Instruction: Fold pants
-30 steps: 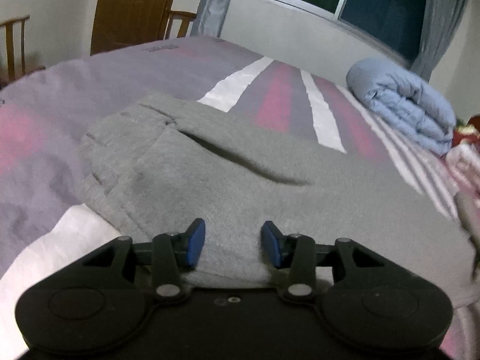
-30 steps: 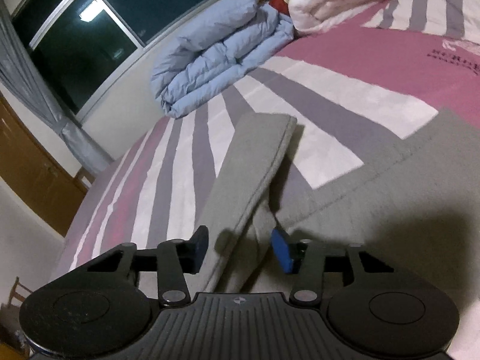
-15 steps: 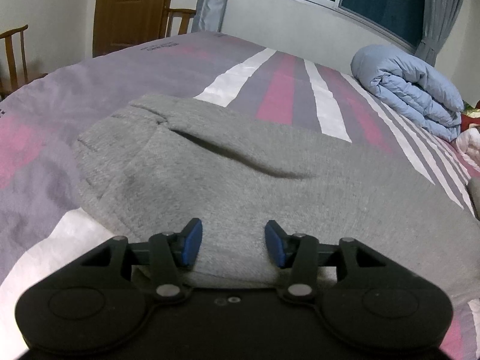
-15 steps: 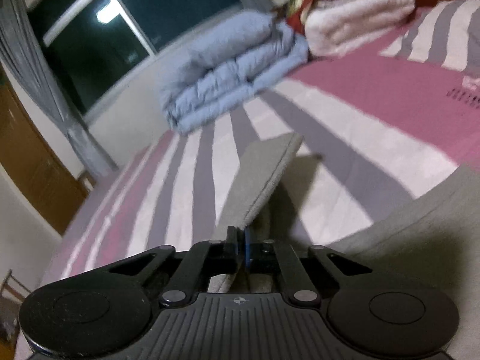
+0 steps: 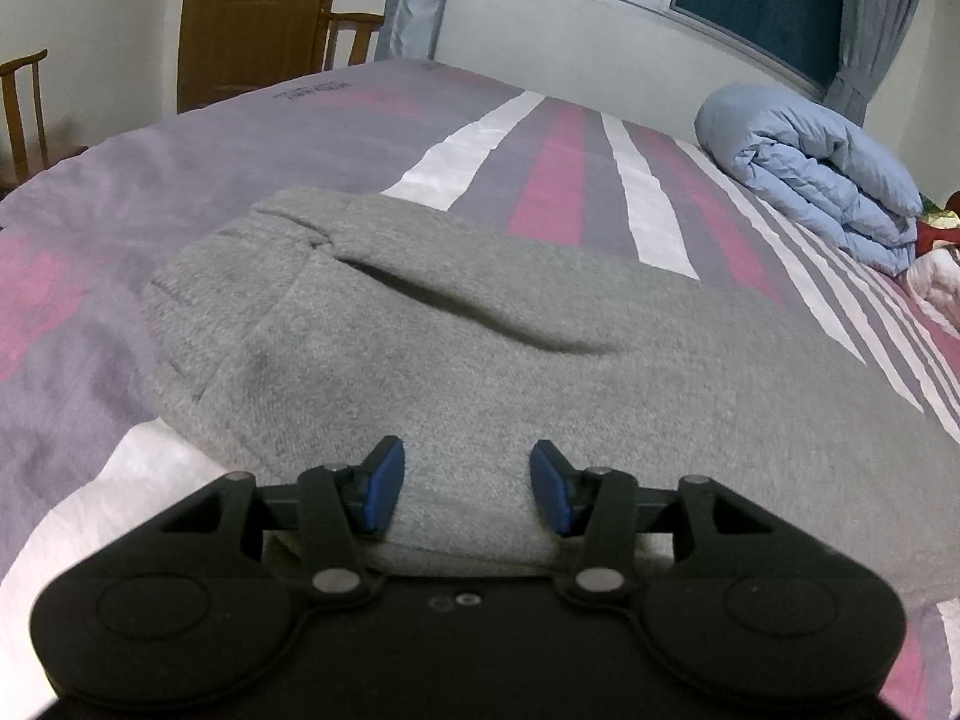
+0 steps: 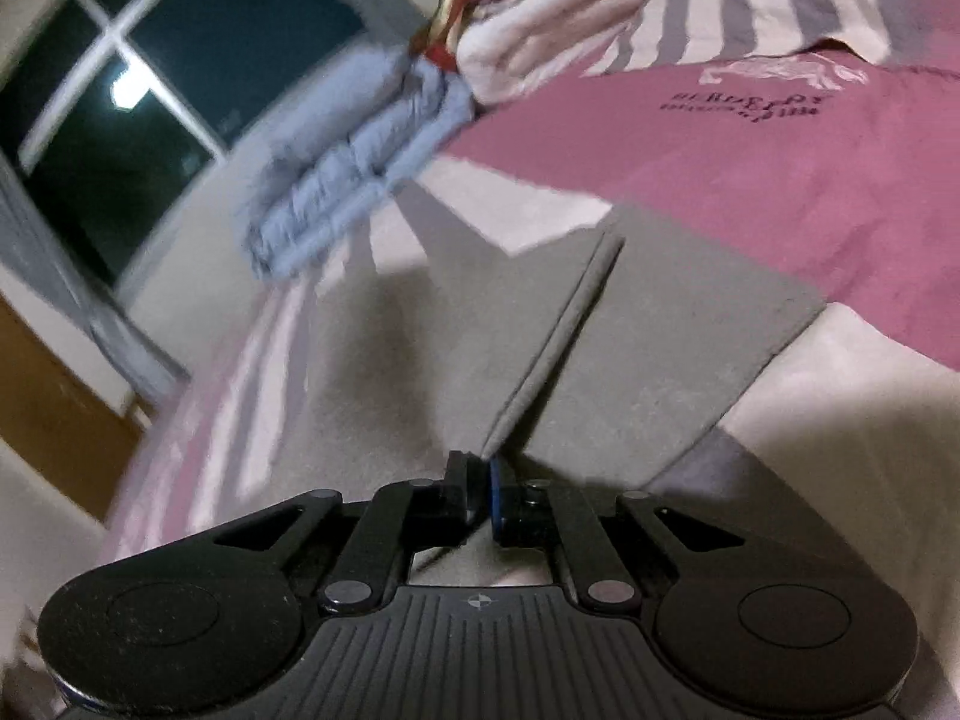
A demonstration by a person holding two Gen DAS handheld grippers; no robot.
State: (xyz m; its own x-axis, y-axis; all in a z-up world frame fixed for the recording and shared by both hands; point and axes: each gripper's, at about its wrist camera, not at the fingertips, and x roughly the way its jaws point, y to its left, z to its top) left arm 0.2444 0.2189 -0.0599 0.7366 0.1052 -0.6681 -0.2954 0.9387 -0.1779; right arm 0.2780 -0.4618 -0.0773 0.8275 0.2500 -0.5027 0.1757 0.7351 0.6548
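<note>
Grey sweatpants (image 5: pixel 480 348) lie on the striped bed, waistband end at the left with a pocket slit across the middle. My left gripper (image 5: pixel 467 495) is open, its blue pads over the near edge of the pants, holding nothing. In the right wrist view my right gripper (image 6: pixel 482 495) is shut on the hem of a grey pant leg (image 6: pixel 558 324), which rises from the jaws as a thin raised edge above the other leg (image 6: pixel 672 360) lying flat on the bed.
A rolled light-blue quilt (image 5: pixel 810 174) lies at the far right of the bed, also in the right wrist view (image 6: pixel 354 174), beside folded white bedding (image 6: pixel 558 36). Wooden chairs (image 5: pixel 24 114) and a door (image 5: pixel 252 12) stand beyond the bed's far left edge.
My right gripper closed on the pant leg's hem and has lifted and swung it, the view tilting and blurring. My left gripper stayed open over the pants, drifting slightly.
</note>
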